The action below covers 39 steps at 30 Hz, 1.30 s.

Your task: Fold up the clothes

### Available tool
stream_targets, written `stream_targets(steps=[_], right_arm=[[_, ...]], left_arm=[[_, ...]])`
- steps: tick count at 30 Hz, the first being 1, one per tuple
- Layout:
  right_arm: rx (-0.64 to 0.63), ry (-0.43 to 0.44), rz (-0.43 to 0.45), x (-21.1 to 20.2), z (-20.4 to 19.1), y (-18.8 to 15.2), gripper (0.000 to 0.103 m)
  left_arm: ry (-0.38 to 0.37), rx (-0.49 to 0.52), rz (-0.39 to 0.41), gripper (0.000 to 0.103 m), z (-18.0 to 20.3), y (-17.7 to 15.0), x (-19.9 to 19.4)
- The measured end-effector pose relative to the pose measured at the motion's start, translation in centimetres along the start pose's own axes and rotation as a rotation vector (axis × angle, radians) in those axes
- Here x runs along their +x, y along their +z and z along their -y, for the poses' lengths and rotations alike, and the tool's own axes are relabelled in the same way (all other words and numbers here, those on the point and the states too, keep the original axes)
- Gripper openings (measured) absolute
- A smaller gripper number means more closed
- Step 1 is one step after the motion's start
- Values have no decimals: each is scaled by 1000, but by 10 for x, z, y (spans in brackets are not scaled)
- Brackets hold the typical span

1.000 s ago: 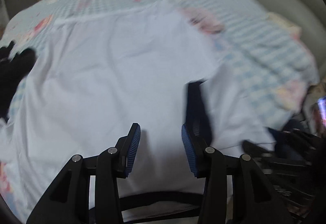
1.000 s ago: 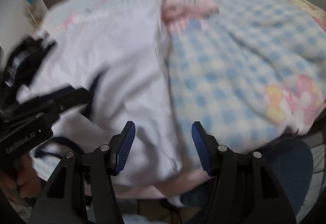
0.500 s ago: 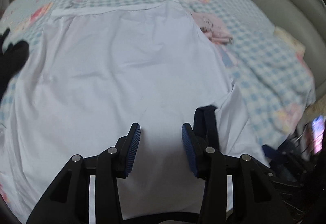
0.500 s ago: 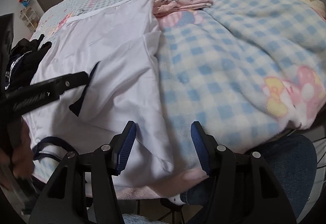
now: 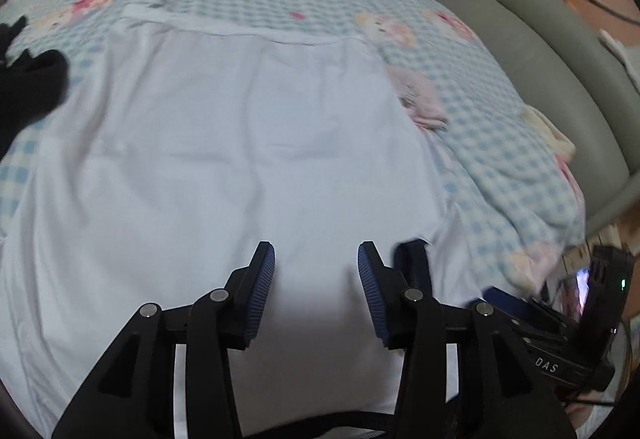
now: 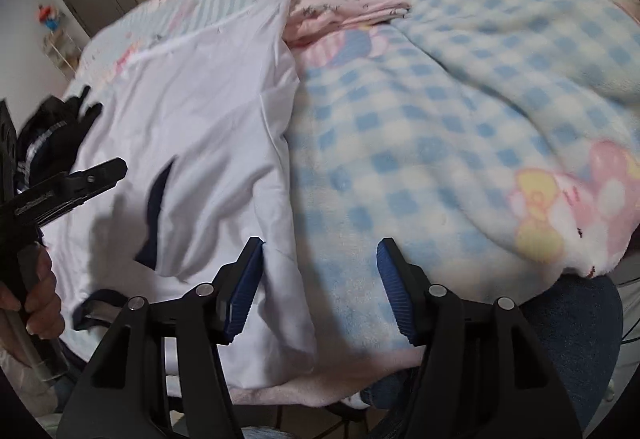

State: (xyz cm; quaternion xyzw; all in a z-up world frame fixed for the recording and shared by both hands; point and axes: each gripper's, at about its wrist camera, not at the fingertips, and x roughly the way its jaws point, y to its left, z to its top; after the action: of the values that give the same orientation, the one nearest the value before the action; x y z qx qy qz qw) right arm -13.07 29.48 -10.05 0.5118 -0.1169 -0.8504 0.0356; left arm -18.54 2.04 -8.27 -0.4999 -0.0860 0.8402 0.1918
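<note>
Two grippers, left gripper (image 5: 316, 271) and right gripper (image 6: 320, 259), hover wide apart-jawed and empty over one white shirt (image 5: 224, 159).

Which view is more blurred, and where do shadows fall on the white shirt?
Left wrist view: softer, the white shirt and blanket smeared; a dim shadow lies between the left gripper fingers. Right wrist view: sharper; a grey shadow on the shirt below the left gripper.
</note>
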Motion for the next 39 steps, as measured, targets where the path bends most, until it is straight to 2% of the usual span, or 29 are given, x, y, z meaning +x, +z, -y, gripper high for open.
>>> stream_targets(steps=[2,3,4,6,8,10,12,13,14,15,18,20,23,24,26,27,30,31,33,35,37,38,39], right_arm=[[-16,15,-23,9,-8,-1,60],[-31,-3,-54,17,-12,-2,60],[-30,-19,-69,19,-12,-3,59],[-8,-49,-77,14,-8,-5,58],[7,-58,-42,1,-2,-8,60],[18,-66,-15,-8,2,-10,62],[23,-82,-28,-2,3,-13,63],[21,-87,-32,-1,4,-14,63],[15,-92,-34,-2,4,-14,61],[9,-96,-36,-3,4,-14,61],[-9,-108,-42,-5,3,-14,61],[-20,-117,-46,-7,3,-13,62],[-38,-129,-52,-9,3,-13,63],[-43,-133,-54,-10,3,-13,63],[-55,-142,-58,-12,3,-13,61],[-61,-146,-60,-12,3,-13,60],[14,-64,-25,-32,17,-12,59],[16,-65,-7,-39,19,-11,60],[-14,-90,31,-53,11,-9,60],[-31,-61,75,-61,-5,-6,60],[-82,-94,139,-67,-32,-10,59],[-124,-113,156,-64,-49,-13,60],[-152,-95,147,-57,-64,-15,60]], left_arm=[[34,4,-44,43,1,-2,10],[59,-7,-69,39,-1,-3,14],[50,-22,-73,39,-2,-4,13],[-87,-47,-6,41,-1,-5,-10],[-154,12,23,43,16,-10,-21],[-166,69,-27,45,33,-16,-6],[-178,126,-77,45,49,-23,10],[-141,156,-106,44,54,-27,19],[-58,169,-128,41,53,-30,26],[-54,149,-119,37,49,-30,21],[-47,98,-87,37,39,-27,7],[-64,112,-37,35,47,-23,-2],[-74,139,21,39,60,-18,-12],[-25,160,-14,39,63,-20,0],[131,168,-145,38,54,-23,30],[164,150,-188,34,45,-28,34],[34,53,-112,36,18,-34,-1],[10,29,-77,36,10,-36,-15],[17,11,-13,37,-5,-42,-35],[46,-16,36,37,-21,-48,-49],[121,-91,-14,35,-47,-53,-43],[134,-122,-55,35,-58,-56,-37],[130,-136,-88,35,-65,-60,-33]])
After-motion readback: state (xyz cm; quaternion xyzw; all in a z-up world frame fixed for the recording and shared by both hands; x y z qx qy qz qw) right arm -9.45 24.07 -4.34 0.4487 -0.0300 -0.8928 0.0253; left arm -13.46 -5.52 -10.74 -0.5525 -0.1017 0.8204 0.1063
